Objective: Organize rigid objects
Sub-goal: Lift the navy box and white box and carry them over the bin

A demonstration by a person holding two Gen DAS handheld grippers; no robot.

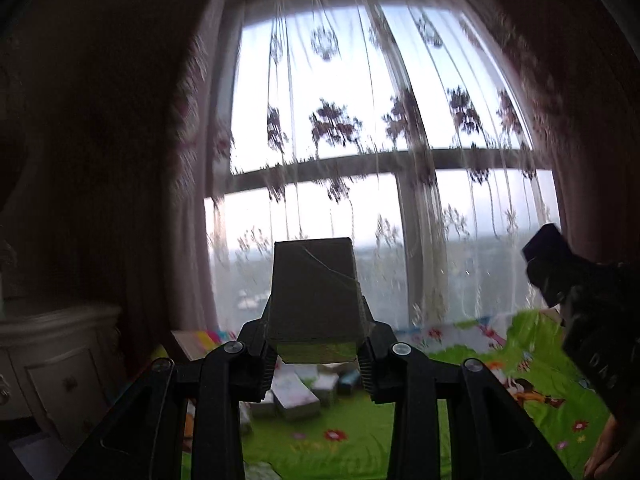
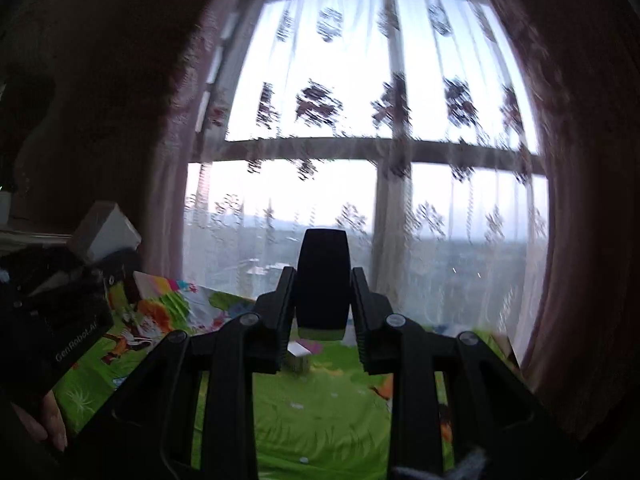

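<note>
My left gripper [image 1: 316, 344] is shut on a grey rectangular box [image 1: 314, 296], held up in the air in front of the window. The box also shows in the right wrist view [image 2: 106, 236] at the left, whitish, above the left gripper's body. My right gripper [image 2: 322, 320] is shut on a dark, narrow box with rounded ends [image 2: 322, 280], also lifted. That dark box shows in the left wrist view [image 1: 546, 250] at the right edge. Several small boxes [image 1: 296, 396] lie on the green play mat [image 1: 360, 432] below.
A large window with sheer flowered curtains [image 1: 380, 120] fills the background. A white cabinet [image 1: 60, 372] stands at the left. A small white box [image 2: 298, 354] lies on the mat [image 2: 320, 412]. A colourful flat box [image 2: 156, 284] sits by the window.
</note>
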